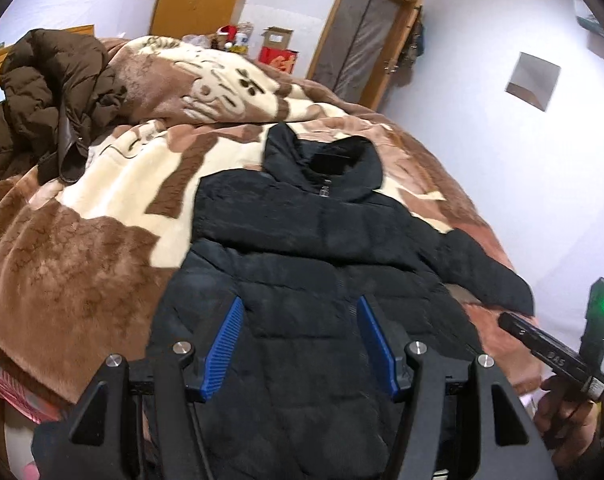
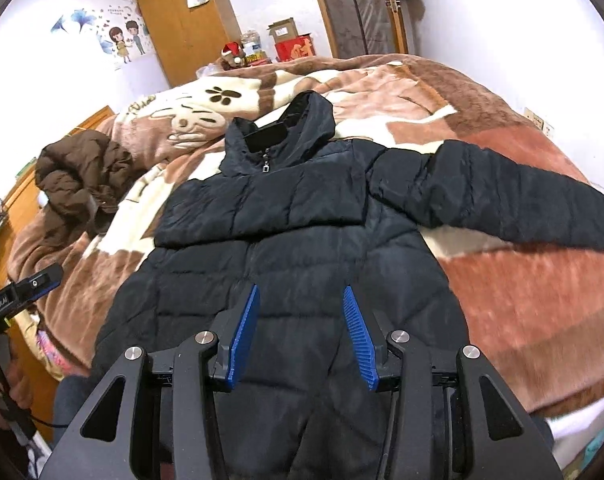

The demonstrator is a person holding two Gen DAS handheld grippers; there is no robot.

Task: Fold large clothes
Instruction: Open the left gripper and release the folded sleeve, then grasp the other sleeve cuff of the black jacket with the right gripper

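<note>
A black hooded puffer jacket (image 1: pixel 302 248) lies front up on the bed, hood away from me; it also shows in the right wrist view (image 2: pixel 294 220). One sleeve is folded across the chest (image 2: pixel 262 208). The other sleeve (image 2: pixel 501 196) stretches out to the right on the blanket. My left gripper (image 1: pixel 300 312) is open and empty above the jacket's lower body. My right gripper (image 2: pixel 302 300) is open and empty above the jacket's lower front. The right gripper's body shows at the right edge of the left wrist view (image 1: pixel 549 352).
A brown and cream plush blanket (image 1: pixel 102 220) covers the bed. A brown puffer coat (image 1: pixel 50 92) is heaped at the far left; it also shows in the right wrist view (image 2: pixel 82 172). A wardrobe (image 2: pixel 186 20), boxes (image 2: pixel 290 40) and a door (image 1: pixel 361 40) stand behind the bed.
</note>
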